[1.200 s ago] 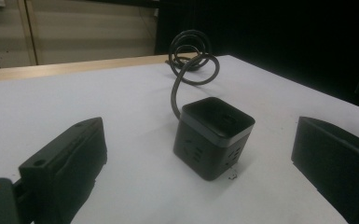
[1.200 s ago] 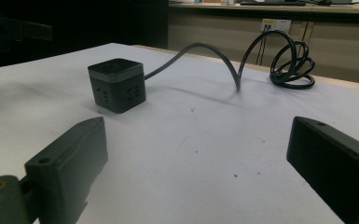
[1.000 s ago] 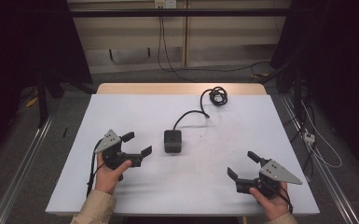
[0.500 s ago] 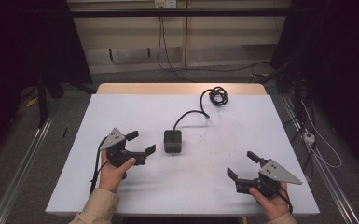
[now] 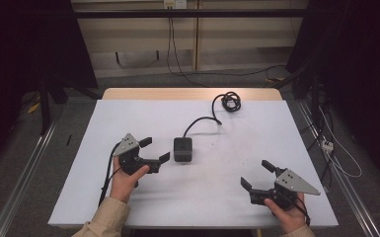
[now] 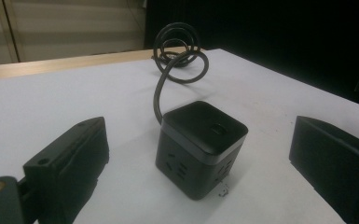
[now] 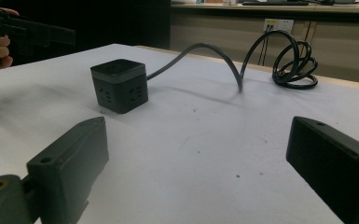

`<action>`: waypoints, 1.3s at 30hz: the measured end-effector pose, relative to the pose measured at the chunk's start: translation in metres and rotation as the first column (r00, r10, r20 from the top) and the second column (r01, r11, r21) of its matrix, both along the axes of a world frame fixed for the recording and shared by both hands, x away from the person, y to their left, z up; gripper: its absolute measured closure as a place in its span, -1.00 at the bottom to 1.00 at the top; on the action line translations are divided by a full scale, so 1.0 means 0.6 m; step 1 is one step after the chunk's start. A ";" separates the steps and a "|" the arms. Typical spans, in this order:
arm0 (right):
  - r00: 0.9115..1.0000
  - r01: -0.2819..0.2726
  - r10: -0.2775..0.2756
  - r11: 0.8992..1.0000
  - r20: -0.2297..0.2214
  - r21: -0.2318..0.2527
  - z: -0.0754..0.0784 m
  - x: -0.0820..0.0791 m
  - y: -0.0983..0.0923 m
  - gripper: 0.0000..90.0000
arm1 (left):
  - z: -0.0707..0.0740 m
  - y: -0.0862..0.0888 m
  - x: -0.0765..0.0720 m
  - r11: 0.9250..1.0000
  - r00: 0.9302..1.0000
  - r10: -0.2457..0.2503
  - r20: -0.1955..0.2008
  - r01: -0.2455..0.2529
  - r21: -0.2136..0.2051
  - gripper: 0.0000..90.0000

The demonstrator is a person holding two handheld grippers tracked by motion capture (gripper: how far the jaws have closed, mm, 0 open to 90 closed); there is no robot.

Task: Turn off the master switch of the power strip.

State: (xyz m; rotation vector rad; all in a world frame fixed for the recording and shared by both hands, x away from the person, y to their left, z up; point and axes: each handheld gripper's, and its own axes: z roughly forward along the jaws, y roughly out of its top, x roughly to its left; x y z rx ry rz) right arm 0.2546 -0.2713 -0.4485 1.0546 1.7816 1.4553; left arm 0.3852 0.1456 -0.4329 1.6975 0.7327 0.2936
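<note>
the left gripper (image 5: 154,150) has slid to the right, closer to the black plug cube (image 5: 182,149), than it was a moment back. its jaws are wide open and hold nothing. to me this means the grab is about to start: the gripper is coming in to take the cube, but it has not touched it yet.

the plug cube sits near the middle of the white table (image 5: 79,197), just beside the left gripper's open jaws, on their right. in the left gripper view the cube (image 6: 200,147) stands upright, a bit in front of the two jaws and between them, with a gap on each side. its black cord (image 5: 201,121) runs off toward the far edge and ends in a loose coil (image 5: 229,101).

far over on the right, the right gripper (image 5: 257,176) has stayed in its place near the front edge. its jaws are wide open too, with nothing in them. it is well apart from the cube (image 7: 119,85).
</note>
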 end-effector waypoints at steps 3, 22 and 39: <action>1.000 -0.003 0.003 1.000 -0.001 -0.001 0.000 0.000 0.000 -0.88 | 0.000 -0.002 0.001 1.000 1.000 -0.002 -0.001 0.002 0.003 -0.90; 1.000 -0.002 0.002 1.000 -0.003 0.003 0.000 0.000 -0.001 -0.88 | -0.001 -0.022 0.013 1.000 1.000 -0.010 0.000 0.010 0.013 -0.89; 1.000 -0.006 0.006 1.000 -0.001 0.001 0.000 0.000 -0.002 -0.88 | -0.002 -0.035 0.021 0.999 1.000 -0.021 -0.001 0.021 0.024 -0.85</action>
